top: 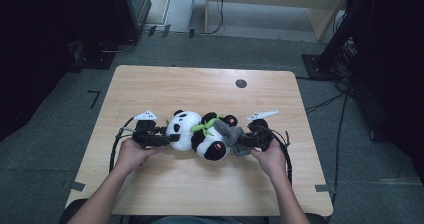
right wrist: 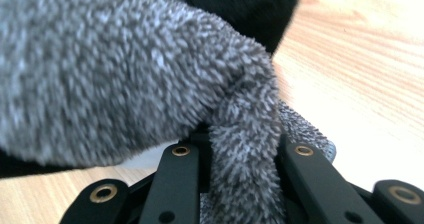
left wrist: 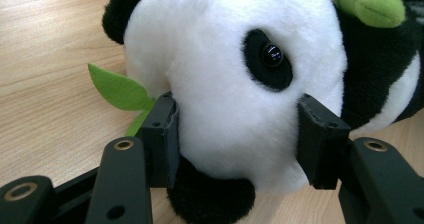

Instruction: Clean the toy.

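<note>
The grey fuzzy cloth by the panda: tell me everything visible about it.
The grey cloth is a shaggy, towel-like fabric, bunched rather than flat. It drapes over the plush panda lying at the middle of the wooden table, on the side toward the right gripper. One gathered fold runs down between that gripper's black fingers, which pinch it. Its full shape cannot be told.

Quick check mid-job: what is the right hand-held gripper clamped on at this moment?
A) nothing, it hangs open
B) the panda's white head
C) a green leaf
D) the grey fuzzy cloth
D: in the right gripper view the right hand-held gripper has its jaws closed on a fold of the grey fuzzy cloth, which lies over the plush panda.
</note>
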The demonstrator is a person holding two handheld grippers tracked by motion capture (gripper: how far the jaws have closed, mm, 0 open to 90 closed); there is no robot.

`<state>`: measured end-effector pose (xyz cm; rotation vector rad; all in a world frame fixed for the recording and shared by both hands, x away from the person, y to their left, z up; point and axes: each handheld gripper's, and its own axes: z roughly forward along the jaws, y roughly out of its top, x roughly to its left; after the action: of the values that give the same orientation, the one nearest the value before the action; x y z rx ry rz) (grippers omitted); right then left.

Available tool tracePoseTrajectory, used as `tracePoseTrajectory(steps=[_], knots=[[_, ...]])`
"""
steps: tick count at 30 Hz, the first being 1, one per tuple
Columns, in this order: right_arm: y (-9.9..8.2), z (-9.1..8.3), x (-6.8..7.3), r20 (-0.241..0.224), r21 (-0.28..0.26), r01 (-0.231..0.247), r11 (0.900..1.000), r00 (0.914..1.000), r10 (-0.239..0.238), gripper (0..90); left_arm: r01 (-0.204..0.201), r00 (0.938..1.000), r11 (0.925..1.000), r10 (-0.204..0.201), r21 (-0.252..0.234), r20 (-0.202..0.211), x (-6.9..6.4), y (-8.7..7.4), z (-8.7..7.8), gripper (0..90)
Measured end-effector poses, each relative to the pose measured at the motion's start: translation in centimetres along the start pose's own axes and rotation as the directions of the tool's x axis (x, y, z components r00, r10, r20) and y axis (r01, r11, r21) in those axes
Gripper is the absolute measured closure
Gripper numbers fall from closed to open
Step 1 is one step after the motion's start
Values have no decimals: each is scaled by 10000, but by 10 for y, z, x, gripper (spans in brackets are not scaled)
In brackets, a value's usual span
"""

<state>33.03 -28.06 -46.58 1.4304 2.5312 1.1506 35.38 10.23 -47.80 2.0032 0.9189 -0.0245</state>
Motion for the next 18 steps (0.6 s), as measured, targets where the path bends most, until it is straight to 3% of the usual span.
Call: tracePoseTrajectory(steps=[9, 13, 16, 18], knots=[[-8, 9, -12, 104, 369, -440, 9984, 9990, 436, 770, -17, 10000, 10000, 17, -57, 8, 0, -1, 0, 437], [-10, 11, -18, 541, 763, -566, 9955, 9972, 526, 769, -24, 10000, 10000, 25, -41, 9, 1, -1, 0, 436], [-12, 6, -26, 729, 863, -1208, 9889, 9907, 1147, 769, -36, 10000, 10000, 36, -15, 9, 1, -1, 0, 434], [-14, 2, -30, 1109, 912, -1412, 9858, 9852, 1309, 769, -47, 10000, 10000, 47, -4, 13, 1, -1, 0, 434]])
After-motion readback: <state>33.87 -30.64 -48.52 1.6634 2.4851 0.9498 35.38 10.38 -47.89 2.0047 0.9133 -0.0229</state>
